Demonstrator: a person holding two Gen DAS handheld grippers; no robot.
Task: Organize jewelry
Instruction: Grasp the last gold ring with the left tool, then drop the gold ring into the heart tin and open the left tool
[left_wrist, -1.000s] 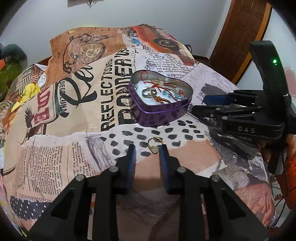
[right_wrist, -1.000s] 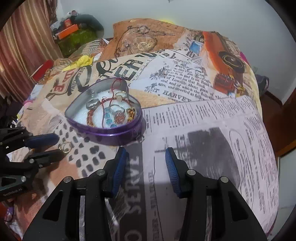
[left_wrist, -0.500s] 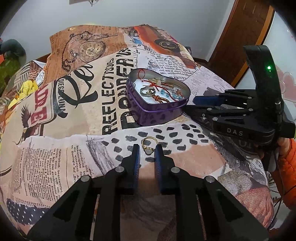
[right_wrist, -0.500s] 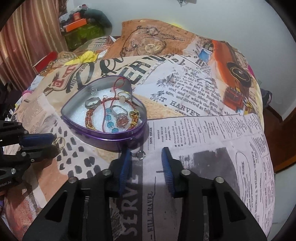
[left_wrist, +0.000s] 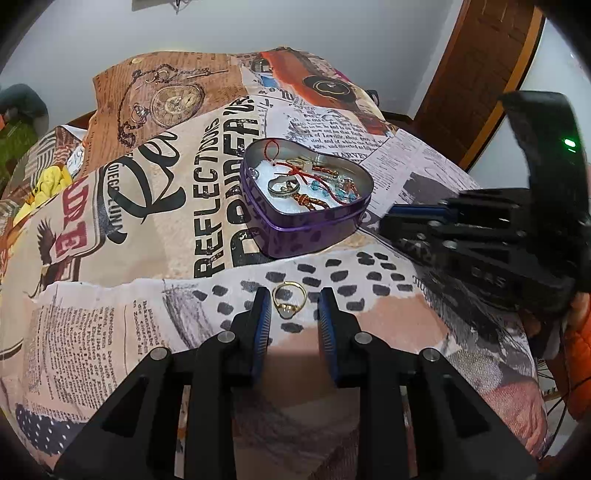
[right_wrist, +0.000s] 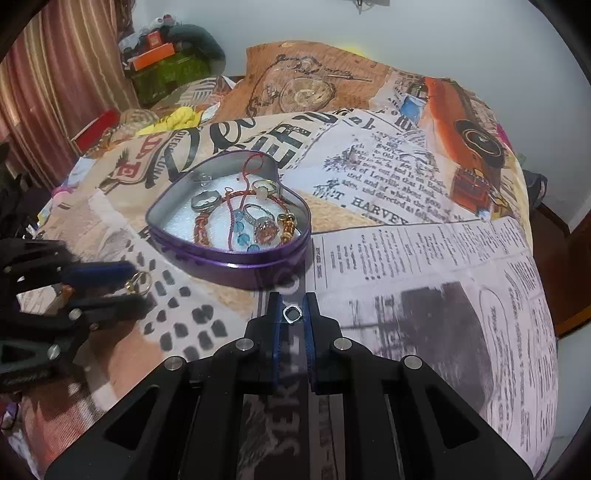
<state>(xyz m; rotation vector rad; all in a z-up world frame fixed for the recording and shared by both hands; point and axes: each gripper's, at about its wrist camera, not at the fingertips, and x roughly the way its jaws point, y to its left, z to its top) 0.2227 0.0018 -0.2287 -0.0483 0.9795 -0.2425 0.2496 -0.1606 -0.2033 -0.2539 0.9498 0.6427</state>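
Note:
A purple heart-shaped tin (left_wrist: 314, 232) (right_wrist: 258, 266) sits on the printed cloth and holds rings, bracelets and a red cord. A gold ring (left_wrist: 289, 297) (right_wrist: 138, 281) lies on the cloth between the tips of my open left gripper (left_wrist: 295, 306), which touches nothing. My right gripper (right_wrist: 292, 314) stands just in front of the tin, its jaws closed around a small silver ring (right_wrist: 292, 314). The right gripper also shows in the left wrist view (left_wrist: 480, 240), right of the tin.
The printed cloth (right_wrist: 406, 258) covers the whole rounded surface. Clutter with a green bag (right_wrist: 166, 70) lies at the far left by a curtain. A wooden door (left_wrist: 480, 74) stands at the right.
My left gripper opened wider around the gold ring. My right gripper moved forward towards the tin and closed on the small silver ring.

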